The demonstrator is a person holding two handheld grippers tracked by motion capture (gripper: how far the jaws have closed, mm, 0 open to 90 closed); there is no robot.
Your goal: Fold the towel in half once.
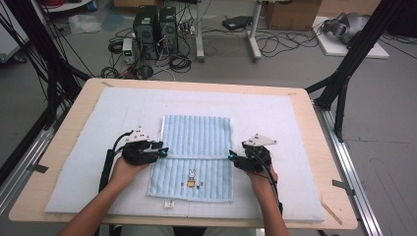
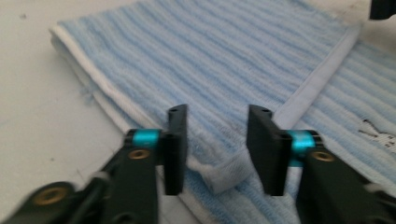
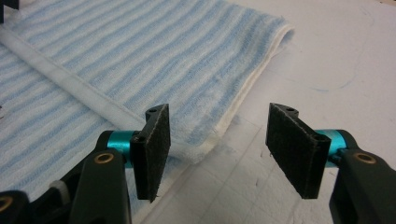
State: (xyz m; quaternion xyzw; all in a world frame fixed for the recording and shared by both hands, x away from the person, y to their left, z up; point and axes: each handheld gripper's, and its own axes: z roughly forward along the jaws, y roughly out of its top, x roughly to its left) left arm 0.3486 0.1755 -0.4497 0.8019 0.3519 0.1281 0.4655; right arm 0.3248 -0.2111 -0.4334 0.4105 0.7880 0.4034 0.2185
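Observation:
A light-blue striped towel (image 1: 196,137) lies on the white mat (image 1: 98,128), with its far half folded over toward me. The white hem of that fold crosses the middle, and a small rabbit picture (image 1: 191,178) shows on the near part. My left gripper (image 1: 163,151) is at the left end of the hem and stands open. In the left gripper view the folded corner of the towel (image 2: 224,175) lies loose between the jaws of the left gripper (image 2: 217,149). My right gripper (image 1: 231,156) is at the right end, open. Its own view shows the right gripper (image 3: 217,149) over the towel (image 3: 140,51) corner and bare mat.
The mat covers a wooden table (image 1: 329,157). A small white tag (image 1: 168,203) lies on the mat just in front of the towel. Beyond the far edge, computer towers (image 1: 156,27) and cables sit on the floor. Black frame legs (image 1: 344,73) stand at both sides.

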